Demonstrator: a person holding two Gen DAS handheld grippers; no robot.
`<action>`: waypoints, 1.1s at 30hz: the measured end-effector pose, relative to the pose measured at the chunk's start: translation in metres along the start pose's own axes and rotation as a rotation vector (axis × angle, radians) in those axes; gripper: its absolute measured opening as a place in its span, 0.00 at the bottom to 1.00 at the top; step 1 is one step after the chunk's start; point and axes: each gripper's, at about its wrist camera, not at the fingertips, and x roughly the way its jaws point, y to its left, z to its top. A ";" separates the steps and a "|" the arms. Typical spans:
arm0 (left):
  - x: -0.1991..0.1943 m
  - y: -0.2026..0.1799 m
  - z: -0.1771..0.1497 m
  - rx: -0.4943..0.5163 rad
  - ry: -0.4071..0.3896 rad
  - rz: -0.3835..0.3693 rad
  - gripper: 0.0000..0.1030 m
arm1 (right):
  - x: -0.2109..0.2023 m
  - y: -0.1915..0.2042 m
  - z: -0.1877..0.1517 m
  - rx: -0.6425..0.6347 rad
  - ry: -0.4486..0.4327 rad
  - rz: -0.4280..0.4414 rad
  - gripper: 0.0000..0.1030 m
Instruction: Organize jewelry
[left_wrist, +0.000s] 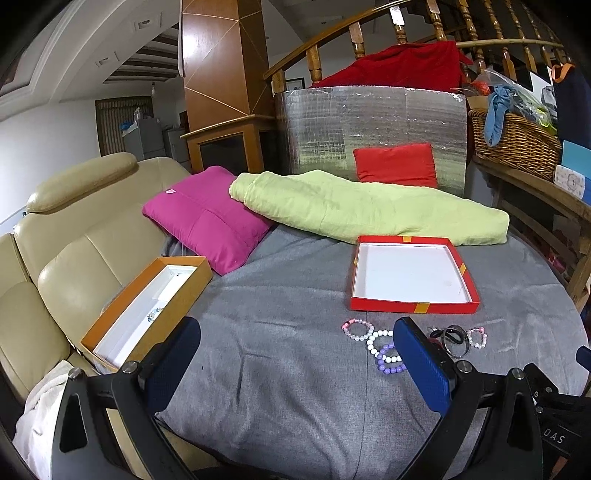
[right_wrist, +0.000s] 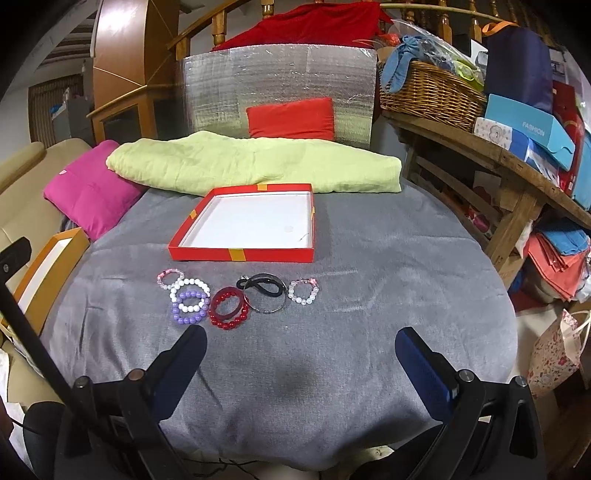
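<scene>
Both tools (left_wrist: 295, 354) (right_wrist: 301, 363) spread wide, empty; blue box (right_wrist: 526, 131) reads "FASHION".

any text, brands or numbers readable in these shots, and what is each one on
"FASHION" on the blue box lying on the wooden shelf.
"DAS" in pale letters on a black gripper part at the lower right of the left wrist view; it may be cut off.
The patterned white box beside the blue one shows a motif, no readable words.
The red tray and orange box carry no text.

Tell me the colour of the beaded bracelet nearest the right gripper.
Dark red beaded bracelet; clearest in the right wrist view.
</scene>
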 end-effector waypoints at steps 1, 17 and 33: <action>0.000 0.000 0.000 0.000 -0.001 -0.001 1.00 | 0.000 0.000 0.000 -0.001 0.000 -0.001 1.00; 0.001 0.002 -0.001 -0.001 -0.005 0.010 1.00 | -0.002 0.004 0.004 0.000 -0.001 -0.011 1.00; 0.014 0.000 -0.004 0.004 0.012 0.014 1.00 | 0.008 0.001 0.008 -0.001 0.009 -0.024 1.00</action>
